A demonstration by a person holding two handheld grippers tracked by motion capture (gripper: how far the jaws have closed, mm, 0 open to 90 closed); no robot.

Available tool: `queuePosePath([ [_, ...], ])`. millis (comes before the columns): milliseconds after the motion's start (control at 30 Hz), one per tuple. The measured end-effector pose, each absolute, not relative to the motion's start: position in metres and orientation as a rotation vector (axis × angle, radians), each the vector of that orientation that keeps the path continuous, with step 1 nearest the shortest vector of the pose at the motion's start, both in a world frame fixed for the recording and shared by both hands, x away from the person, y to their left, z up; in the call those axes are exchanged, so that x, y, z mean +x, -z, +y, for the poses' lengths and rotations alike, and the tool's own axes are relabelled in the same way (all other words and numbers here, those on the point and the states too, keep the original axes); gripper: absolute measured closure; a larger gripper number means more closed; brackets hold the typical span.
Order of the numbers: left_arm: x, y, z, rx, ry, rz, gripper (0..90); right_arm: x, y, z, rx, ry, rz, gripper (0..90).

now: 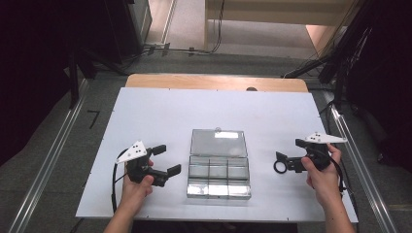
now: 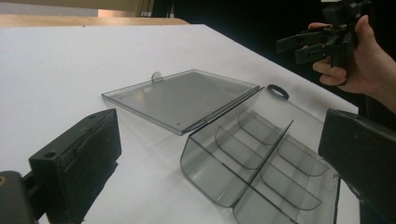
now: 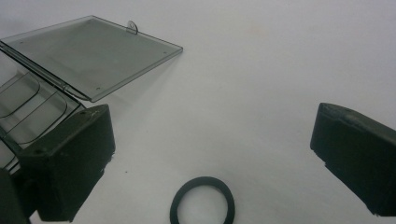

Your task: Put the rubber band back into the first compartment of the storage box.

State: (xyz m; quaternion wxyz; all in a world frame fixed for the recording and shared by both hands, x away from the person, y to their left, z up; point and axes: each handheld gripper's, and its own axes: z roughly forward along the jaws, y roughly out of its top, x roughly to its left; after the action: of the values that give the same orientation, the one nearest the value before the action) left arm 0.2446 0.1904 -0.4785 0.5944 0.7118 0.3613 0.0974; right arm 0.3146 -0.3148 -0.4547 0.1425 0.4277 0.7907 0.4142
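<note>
A clear smoky plastic compartment box (image 1: 218, 190) lies open at the middle of the white board, its lid (image 1: 217, 142) folded flat toward the far side. Its several compartments look empty (image 2: 219, 186). A small black ring (image 1: 274, 167) lies flat on the board to the right of the box. My right gripper (image 1: 284, 162) hovers open just above and around the ring (image 3: 178, 200), a little apart from it. My left gripper (image 1: 166, 159) is open to the left of the box, jaws wide (image 2: 219, 135), facing the box's side and holding nothing.
The white board (image 1: 160, 111) rests on a wooden tabletop (image 1: 214, 81) that shows along the far edge. Grey floor with metal rails (image 1: 53, 155) runs on both sides. Dark stands and cables crowd the back corners.
</note>
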Motion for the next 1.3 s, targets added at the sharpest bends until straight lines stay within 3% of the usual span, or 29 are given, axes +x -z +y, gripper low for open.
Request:
queuePosePath([
  [233, 0.235, 0.482, 0.204, 1.642, -0.244, 0.870, 0.0, 0.317, 0.461, -0.319, 1.258, -1.114, 2.343, 6.5],
  [533, 0.227, 0.485, 0.228, 1.635, -0.283, 0.898, 0.0, 0.317, 0.469, -0.328, 1.277, -0.991, 2.383, 45.0],
  [667, 0.222, 0.488, 0.235, 1.641, -0.300, 0.912, 0.0, 0.316, 0.472, -0.330, 1.249, -0.977, 2.429, 56.6],
  [1000, 0.215, 0.503, 0.241, 1.723, -0.342, 0.939, 0.0, 0.318, 0.488, -0.326, 1.249, -0.873, 2.485, 69.8],
  [1300, 0.216, 0.503, 0.251, 1.654, -0.307, 0.925, 0.0, 0.313, 0.492, -0.323, 1.236, -0.869, 2.444, 83.1],
])
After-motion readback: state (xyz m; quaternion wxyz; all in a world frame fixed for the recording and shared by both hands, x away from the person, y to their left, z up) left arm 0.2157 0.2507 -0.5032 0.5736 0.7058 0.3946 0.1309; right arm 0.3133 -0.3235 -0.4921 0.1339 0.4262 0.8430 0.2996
